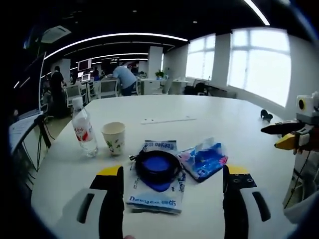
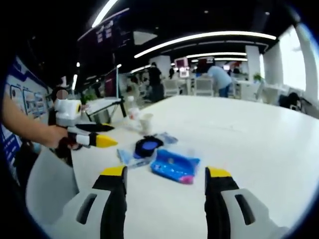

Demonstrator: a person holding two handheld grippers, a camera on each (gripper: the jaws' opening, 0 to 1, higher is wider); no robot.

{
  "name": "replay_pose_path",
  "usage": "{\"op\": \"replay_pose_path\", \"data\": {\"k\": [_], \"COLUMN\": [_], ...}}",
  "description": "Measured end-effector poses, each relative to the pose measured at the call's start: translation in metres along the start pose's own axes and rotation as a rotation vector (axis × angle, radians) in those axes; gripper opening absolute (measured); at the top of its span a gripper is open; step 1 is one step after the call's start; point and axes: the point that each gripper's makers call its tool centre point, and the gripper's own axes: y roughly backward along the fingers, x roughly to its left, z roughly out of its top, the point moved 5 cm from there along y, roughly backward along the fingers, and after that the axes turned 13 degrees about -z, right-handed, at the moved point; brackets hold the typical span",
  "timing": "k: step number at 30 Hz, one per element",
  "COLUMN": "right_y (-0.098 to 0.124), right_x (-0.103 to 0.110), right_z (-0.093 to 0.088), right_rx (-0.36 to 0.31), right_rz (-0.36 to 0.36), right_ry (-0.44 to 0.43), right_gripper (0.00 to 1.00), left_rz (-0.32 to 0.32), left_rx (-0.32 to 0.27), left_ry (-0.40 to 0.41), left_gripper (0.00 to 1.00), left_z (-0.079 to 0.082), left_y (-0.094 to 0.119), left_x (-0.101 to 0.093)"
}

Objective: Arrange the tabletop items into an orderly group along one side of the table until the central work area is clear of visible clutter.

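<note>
The left gripper (image 1: 172,186) stands wide open and empty; a black coiled cable (image 1: 158,166) on a white-and-blue wipes packet (image 1: 155,196) lies between its jaws. Beyond the left jaw stand a paper cup (image 1: 114,138) and clear plastic bottle (image 1: 83,128). The right gripper (image 2: 165,189), also wide and empty, faces a crumpled blue plastic pouch (image 2: 174,166) just ahead.

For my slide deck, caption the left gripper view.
Open left gripper faces a black coil on tissue packs, beside a paper cup and water bottle.
</note>
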Motion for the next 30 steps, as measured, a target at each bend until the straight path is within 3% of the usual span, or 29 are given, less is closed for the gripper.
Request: {"op": "replay_pose_path", "data": {"k": [21, 30], "right_y": [-0.029, -0.037], "right_x": [-0.038, -0.051], "right_z": [-0.001, -0.008], "right_rx": [0.025, 0.034], "right_rz": [0.072, 0.059], "right_ry": [0.014, -0.007], "right_gripper": [0.58, 0.55], "left_rz": [0.056, 0.069], "left_rx": [-0.033, -0.03], "left_ry": [0.021, 0.013], "left_gripper": [0.79, 0.78], "left_z": [0.003, -0.001], "left_y": [-0.016, -0.018], "left_x": [-0.022, -0.027]}}
